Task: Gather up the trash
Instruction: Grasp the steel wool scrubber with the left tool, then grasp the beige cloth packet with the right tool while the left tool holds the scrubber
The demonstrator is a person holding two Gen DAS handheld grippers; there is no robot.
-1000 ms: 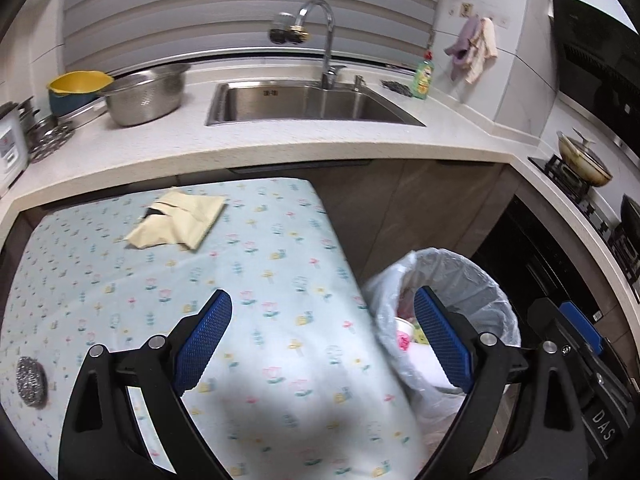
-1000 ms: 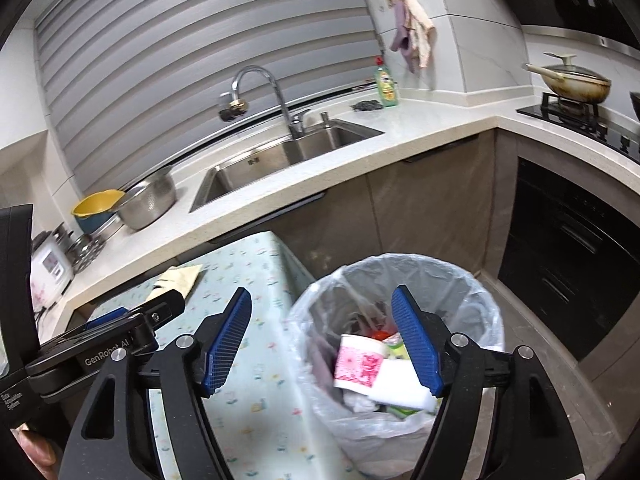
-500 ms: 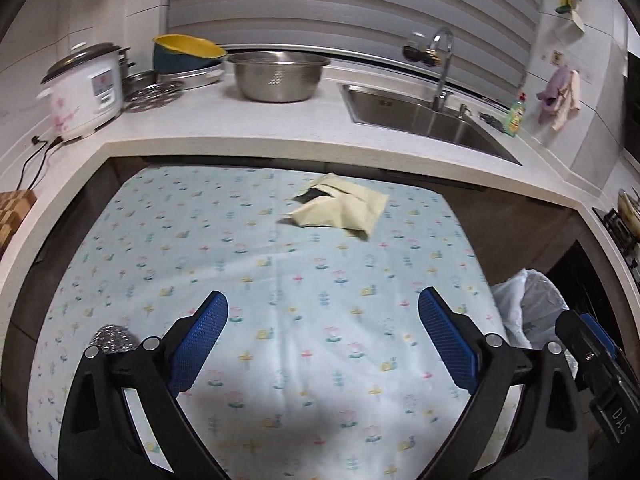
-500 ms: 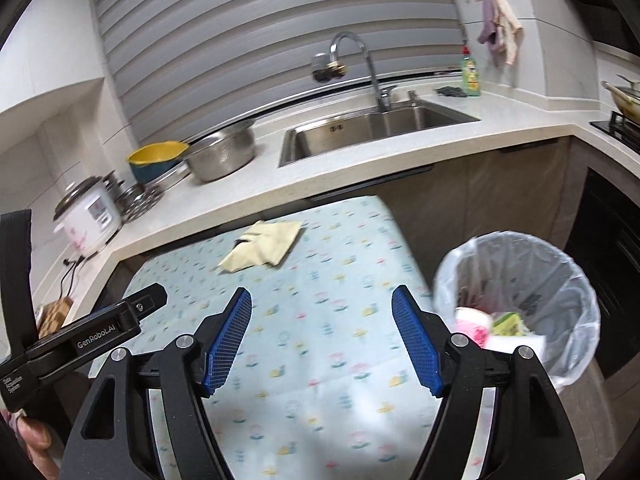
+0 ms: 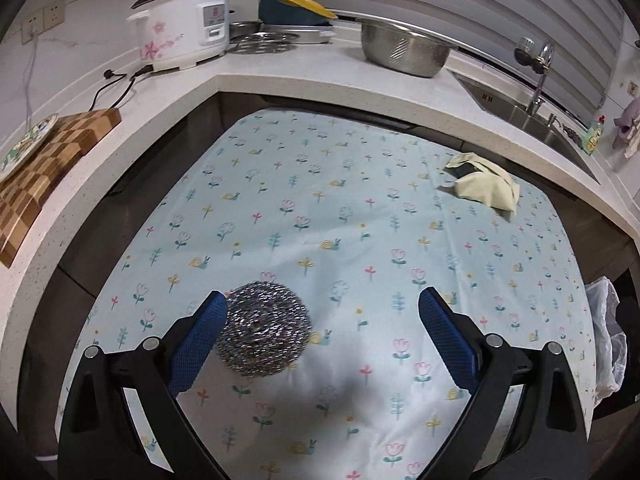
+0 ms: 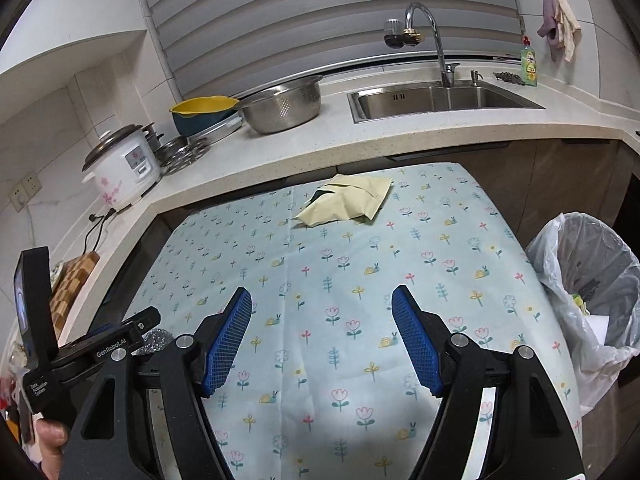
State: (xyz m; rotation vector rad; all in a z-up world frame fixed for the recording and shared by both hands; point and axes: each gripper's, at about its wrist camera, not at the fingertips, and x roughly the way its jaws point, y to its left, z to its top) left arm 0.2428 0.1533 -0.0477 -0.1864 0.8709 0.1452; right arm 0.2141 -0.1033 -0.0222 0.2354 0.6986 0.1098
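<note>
Closing in on the steel scourer (image 5: 264, 336) with the left gripper (image 5: 322, 298), jaws released and spread wide. Scourer lying on the flowered tabletop (image 5: 320, 200) at the lower left of the left wrist view, just beside the left blue pad and well apart from the right one. Judged as the approach to a pick, with no grasp yet.

Shift toward the left of the frame first, to bring the ball into the middle of the gap for an even squeeze from both pads. Closing from here would likely mean a shove from one side and a roll across the cloth. Lower until the pads flank the widest part of the ball, stopping short of the cloth to avoid pinching a fold with it. Squeeze gently but fully: springy wire mesh, probably quick to compress and quick to slip out of a half-hearted grip. Lift straight up before swinging away.

Keep the right gripper (image 6: 320, 296) out of the way: jaws likewise released, holding nothing, hovering over bare cloth at the lower middle of the right wrist view. A sensible next target for it: the beige packet (image 6: 346, 200), flat on the tabletop at the upper middle of that view and at the upper right of the left one.

Carry everything to the lined bin (image 6: 592, 280) at the right edge of the right wrist view, off the tabletop's side and already holding some rubbish.
</note>
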